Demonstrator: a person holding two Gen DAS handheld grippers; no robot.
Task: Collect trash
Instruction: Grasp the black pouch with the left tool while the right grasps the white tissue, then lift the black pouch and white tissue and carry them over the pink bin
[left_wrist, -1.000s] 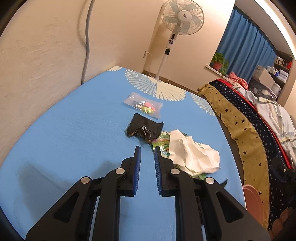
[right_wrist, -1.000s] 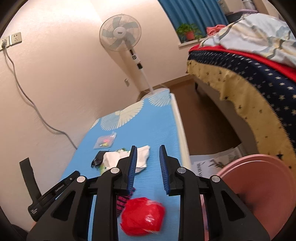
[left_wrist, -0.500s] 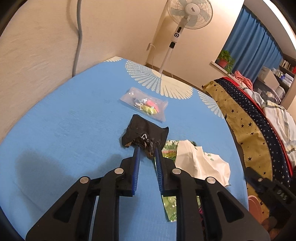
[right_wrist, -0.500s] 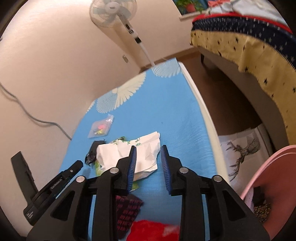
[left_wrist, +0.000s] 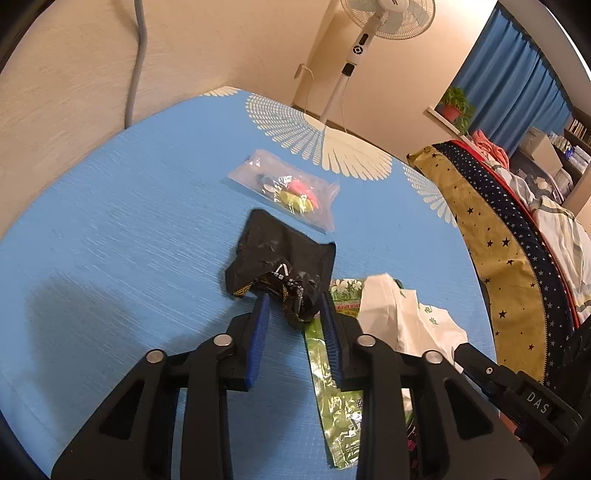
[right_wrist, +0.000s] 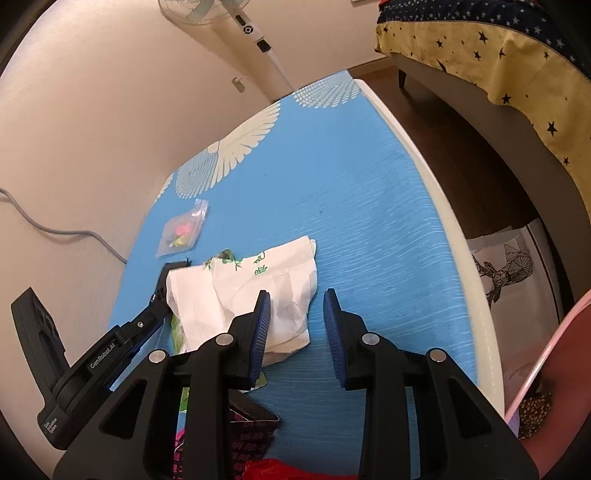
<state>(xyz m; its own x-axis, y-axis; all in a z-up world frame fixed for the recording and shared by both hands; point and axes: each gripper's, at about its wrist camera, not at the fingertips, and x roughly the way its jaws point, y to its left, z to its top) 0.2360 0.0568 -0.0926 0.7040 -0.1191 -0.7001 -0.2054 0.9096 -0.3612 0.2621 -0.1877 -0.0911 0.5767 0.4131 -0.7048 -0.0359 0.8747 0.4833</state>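
Observation:
A crumpled black wrapper (left_wrist: 280, 254) lies on the blue tablecloth (left_wrist: 110, 258). My left gripper (left_wrist: 294, 299) stands over its near end, jaws slightly apart, with a corner of the wrapper between the pads and no visible squeeze. A white plastic bag (right_wrist: 258, 291) lies on a green wrapper (left_wrist: 332, 369). My right gripper (right_wrist: 295, 299) hovers at the bag's right edge, open. Its left finger is over the bag and its right finger over bare cloth. A clear zip bag (left_wrist: 291, 192) with coloured bits lies farther back.
A dark wrapper with pink print (right_wrist: 251, 428) and a red item (right_wrist: 273, 469) lie under the right gripper. A pink bin (right_wrist: 546, 387) stands on the floor past the table's white edge (right_wrist: 443, 221). A fan (left_wrist: 388, 14) and a star-patterned bed (left_wrist: 498, 240) stand beyond.
The left gripper moved forward until its tips straddle the black wrapper's near end. The right gripper tipped down and came over the white bag, jaws wider; the red item slid to the frame's bottom.

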